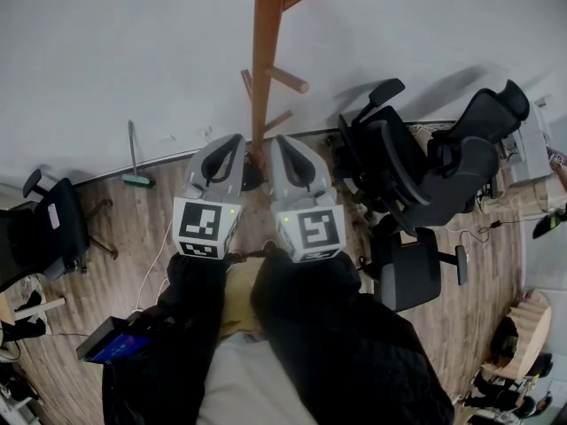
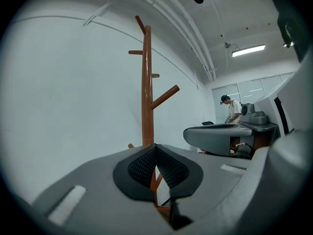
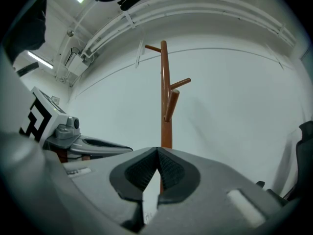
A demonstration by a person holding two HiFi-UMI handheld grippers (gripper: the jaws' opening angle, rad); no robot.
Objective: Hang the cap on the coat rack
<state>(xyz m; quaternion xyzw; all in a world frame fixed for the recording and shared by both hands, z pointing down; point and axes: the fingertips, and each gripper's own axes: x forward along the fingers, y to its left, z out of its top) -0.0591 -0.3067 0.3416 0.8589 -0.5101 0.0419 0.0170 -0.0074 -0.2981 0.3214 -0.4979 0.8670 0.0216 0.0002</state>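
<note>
- Dark sleeves [image 1: 292, 326] fill the near edge of the head view, and both tools are held out side by side from them.
- Left gripper [image 1: 234, 142]: its own view shows the pads pressed together with nothing between them, so it is closed and empty.
- Right gripper [image 1: 282, 142]: also closed, pads meeting at the tips, and it carries nothing.
- The coat rack [image 1: 263, 60] stands straight ahead against the far white wall [image 1: 133, 51], between the two gripper tips. Its pegs [image 1: 289, 80] slant upward and all look bare.
- No cap shows in any view, so I cannot tell where it lies. It has yet to be found and picked up.
- A cap would likely be light, with a soft crown that collapses under a pinch and a stiffer brim. The brim edge or the back strap should give the surest hold, leaving the crown free to drop over a peg.
- Office chairs [image 1: 416, 162] crowd the right side, near the rack.
</note>
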